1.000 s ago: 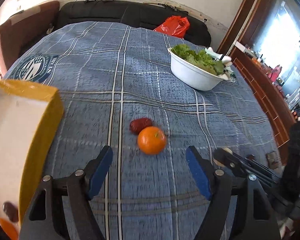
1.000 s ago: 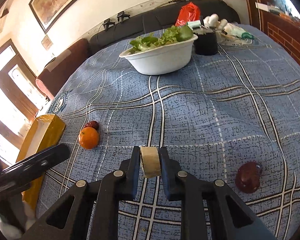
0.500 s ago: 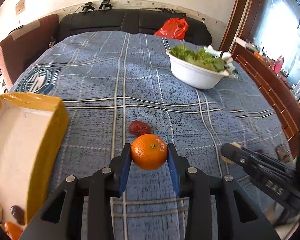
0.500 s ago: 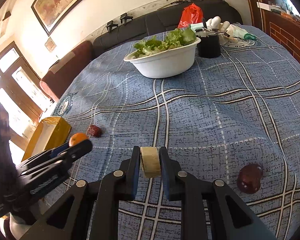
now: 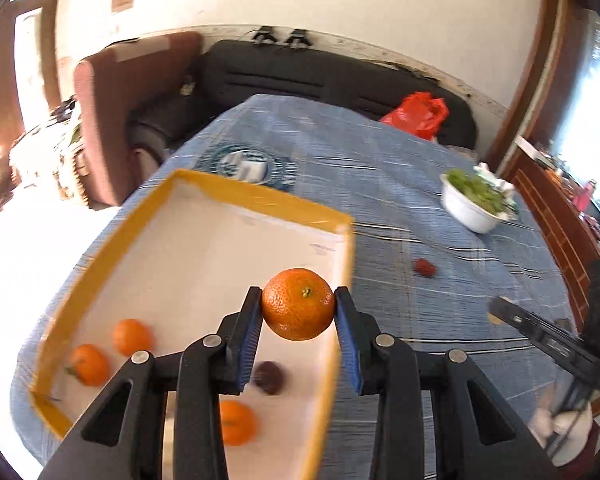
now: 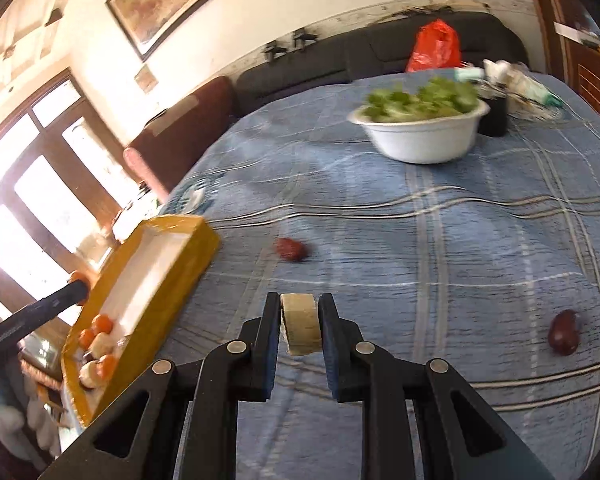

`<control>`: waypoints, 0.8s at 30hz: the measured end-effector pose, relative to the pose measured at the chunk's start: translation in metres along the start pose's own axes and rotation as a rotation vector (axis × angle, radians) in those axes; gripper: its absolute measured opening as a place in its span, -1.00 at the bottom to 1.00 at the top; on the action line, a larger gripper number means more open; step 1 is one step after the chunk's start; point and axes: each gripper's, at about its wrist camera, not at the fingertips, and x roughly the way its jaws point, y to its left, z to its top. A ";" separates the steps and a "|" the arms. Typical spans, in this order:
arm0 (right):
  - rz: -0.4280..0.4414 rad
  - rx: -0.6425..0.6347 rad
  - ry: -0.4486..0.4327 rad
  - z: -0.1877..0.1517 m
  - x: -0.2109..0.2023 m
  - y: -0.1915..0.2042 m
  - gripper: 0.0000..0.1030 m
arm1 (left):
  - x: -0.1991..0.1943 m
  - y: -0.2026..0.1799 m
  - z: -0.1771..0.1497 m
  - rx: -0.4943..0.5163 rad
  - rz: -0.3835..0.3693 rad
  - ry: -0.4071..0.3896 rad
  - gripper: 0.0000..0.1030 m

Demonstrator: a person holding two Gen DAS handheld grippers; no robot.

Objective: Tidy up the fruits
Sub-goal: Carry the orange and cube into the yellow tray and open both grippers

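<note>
Left claw [image 5: 298, 305] grips the orange [image 5: 298, 304], hiding tray [image 5: 260, 196] fruit; right claw [image 6: 299, 326] pinches a blurred pale chunk [image 6: 300, 328].

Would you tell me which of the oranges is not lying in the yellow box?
The orange clamped in the left gripper; the other three lie on the yellow box floor.
</note>
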 end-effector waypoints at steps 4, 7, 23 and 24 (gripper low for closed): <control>0.076 -0.094 0.044 -0.002 0.010 0.064 -0.57 | 0.011 0.045 0.002 -0.053 0.056 0.037 -0.33; 0.127 -0.169 0.096 -0.009 0.027 0.112 -0.57 | 0.025 0.069 0.003 -0.095 0.059 0.072 -0.33; 0.142 -0.362 0.278 -0.059 0.100 0.215 -0.56 | 0.037 0.115 -0.001 -0.198 -0.011 0.101 0.07; 0.139 -0.359 0.281 -0.060 0.101 0.213 -0.56 | 0.033 0.118 -0.001 -0.213 -0.017 0.096 0.15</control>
